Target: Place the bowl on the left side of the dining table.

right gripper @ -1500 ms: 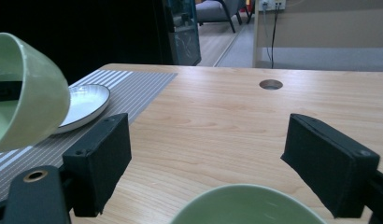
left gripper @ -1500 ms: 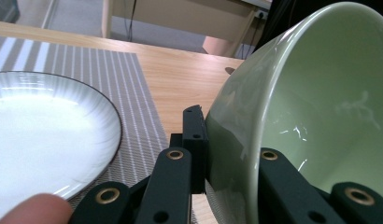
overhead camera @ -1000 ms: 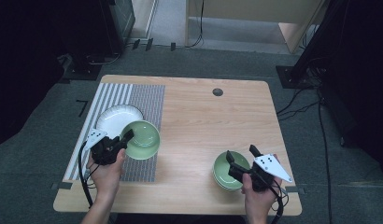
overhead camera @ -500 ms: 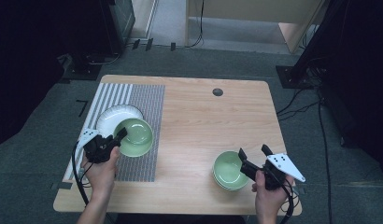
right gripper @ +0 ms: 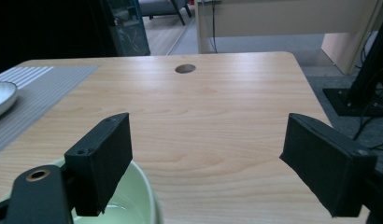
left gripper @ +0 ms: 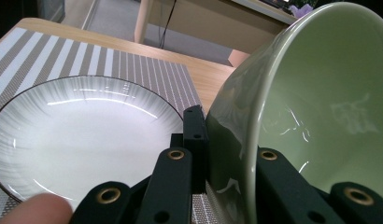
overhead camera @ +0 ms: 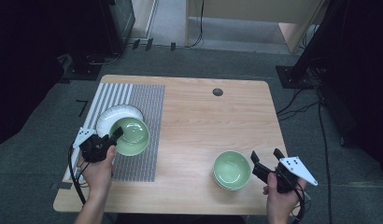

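Observation:
My left gripper [overhead camera: 116, 135] is shut on the near rim of a pale green bowl [overhead camera: 130, 135], one jaw outside the wall and one inside. In the left gripper view the green bowl [left gripper: 311, 107] is tilted, held just over a white plate [left gripper: 82, 135] on the striped placemat [left gripper: 133, 70]; my left gripper [left gripper: 229, 140] pinches its wall. The white plate [overhead camera: 112, 114] is partly hidden under the bowl. My right gripper [overhead camera: 265, 155] stands open, right of a second green bowl [overhead camera: 232, 169] and apart from it. That bowl's rim [right gripper: 129, 200] lies under the left jaw of my right gripper [right gripper: 217, 154].
The placemat [overhead camera: 143, 102] covers the table's left part. A round cable hole [overhead camera: 217, 92] sits near the far edge. Bare wooden tabletop [right gripper: 213, 107] stretches ahead of the right gripper. Cables and stand feet lie on the floor to the right.
My left gripper carried its green bowl leftward and away, over the white plate. My right gripper drew back to the right, off the second bowl, which stayed on the table.

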The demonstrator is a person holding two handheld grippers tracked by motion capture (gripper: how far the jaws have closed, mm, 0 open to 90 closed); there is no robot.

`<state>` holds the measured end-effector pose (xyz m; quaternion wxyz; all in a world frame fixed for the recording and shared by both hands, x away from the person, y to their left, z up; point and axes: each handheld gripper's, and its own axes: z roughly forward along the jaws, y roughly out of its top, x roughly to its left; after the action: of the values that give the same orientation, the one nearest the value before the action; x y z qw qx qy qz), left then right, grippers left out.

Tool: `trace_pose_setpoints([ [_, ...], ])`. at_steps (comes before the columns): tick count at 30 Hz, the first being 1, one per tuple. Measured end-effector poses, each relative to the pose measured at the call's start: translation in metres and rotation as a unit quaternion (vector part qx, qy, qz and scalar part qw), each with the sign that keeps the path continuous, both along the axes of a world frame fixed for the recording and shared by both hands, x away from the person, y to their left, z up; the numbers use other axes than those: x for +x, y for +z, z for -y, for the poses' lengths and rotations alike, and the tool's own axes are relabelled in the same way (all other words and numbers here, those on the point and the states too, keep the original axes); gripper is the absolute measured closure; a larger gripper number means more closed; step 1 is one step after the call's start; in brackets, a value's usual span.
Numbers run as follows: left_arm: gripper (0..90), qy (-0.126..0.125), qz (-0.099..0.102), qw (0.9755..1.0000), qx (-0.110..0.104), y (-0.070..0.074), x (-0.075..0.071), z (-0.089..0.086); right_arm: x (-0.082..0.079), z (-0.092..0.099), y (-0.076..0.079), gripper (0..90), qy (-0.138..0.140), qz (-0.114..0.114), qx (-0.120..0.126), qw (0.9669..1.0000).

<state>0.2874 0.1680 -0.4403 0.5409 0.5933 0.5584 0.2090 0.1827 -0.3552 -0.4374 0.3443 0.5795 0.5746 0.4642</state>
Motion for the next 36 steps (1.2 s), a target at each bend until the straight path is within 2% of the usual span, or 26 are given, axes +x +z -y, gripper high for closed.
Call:
trace_pose_setpoints([
  [5, 82.6, 0.004, -0.001, 1.0, 0.001, -0.001, 0.001, -0.003, -0.005, 0.012, -0.008, 15.8, -0.013, -0.003, -0.013, 0.9998],
  [13, 82.6, 0.01, -0.002, 1.0, -0.001, -0.001, 0.003, -0.007, -0.008, 0.033, -0.025, 15.7, -0.024, -0.015, -0.018, 0.9994],
  [16, 82.6, 0.012, -0.002, 0.9999, -0.002, -0.002, 0.003, -0.009, -0.008, 0.04, -0.032, 15.6, -0.02, -0.02, -0.02, 0.9994],
  [19, 82.6, 0.014, -0.004, 0.9999, -0.002, -0.003, 0.004, -0.011, -0.007, 0.047, -0.038, 15.7, -0.012, -0.031, -0.011, 0.9994],
  [24, 82.6, 0.019, -0.006, 0.9998, 0.0, -0.003, 0.007, -0.014, -0.008, 0.055, -0.048, 16.2, -0.003, -0.035, -0.024, 0.9991],
  [29, 82.7, 0.025, -0.006, 0.9997, -0.002, -0.002, 0.009, -0.018, -0.006, 0.067, -0.061, 16.3, -0.002, -0.057, -0.014, 0.9983],
  [33, 82.6, 0.028, -0.01, 0.9995, -0.006, -0.004, 0.012, -0.018, -0.003, 0.068, -0.067, 16.5, 0.01, -0.079, -0.018, 0.9967],
  [36, 82.7, 0.031, -0.012, 0.9994, -0.007, -0.005, 0.014, -0.019, 0.0, 0.068, -0.073, 16.8, 0.001, -0.103, -0.022, 0.9944],
])
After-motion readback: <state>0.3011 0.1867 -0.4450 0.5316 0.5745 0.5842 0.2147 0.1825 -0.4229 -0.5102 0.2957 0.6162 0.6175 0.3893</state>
